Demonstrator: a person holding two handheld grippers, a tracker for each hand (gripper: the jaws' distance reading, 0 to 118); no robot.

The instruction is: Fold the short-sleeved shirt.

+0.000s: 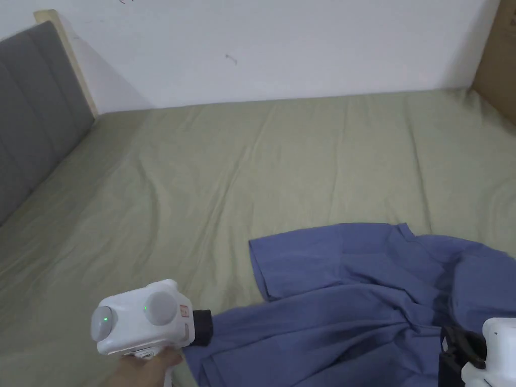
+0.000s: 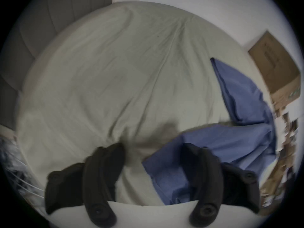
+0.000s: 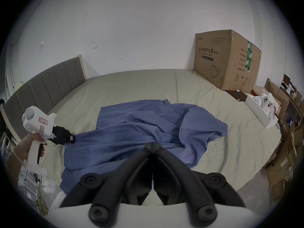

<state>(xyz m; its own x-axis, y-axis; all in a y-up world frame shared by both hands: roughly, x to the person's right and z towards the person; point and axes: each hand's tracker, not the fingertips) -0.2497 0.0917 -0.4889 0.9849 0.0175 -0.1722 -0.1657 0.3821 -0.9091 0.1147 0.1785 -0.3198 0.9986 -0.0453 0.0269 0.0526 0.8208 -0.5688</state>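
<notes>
A blue short-sleeved shirt [image 1: 352, 302] lies crumpled on the green bed sheet [image 1: 227, 166], one sleeve spread flat toward the far side. In the right gripper view my right gripper [image 3: 152, 143] is shut on a bunch of the shirt [image 3: 148, 124], and folds run into its tips. It sits at the bottom right of the head view as the right gripper [image 1: 448, 347]. A hand holds my left gripper [image 1: 214, 327] at the shirt's left edge. Its jaws stand wide open in the left gripper view [image 2: 152, 146], the right one over the shirt [image 2: 213, 146].
A grey padded headboard [image 1: 30, 111] runs along the left. A large cardboard box [image 3: 230, 58] stands on the bed's far right corner, with a white tray [image 3: 256, 109] of white items beside it. More boxes [image 3: 283, 157] crowd the floor at right. The far bed surface is open sheet.
</notes>
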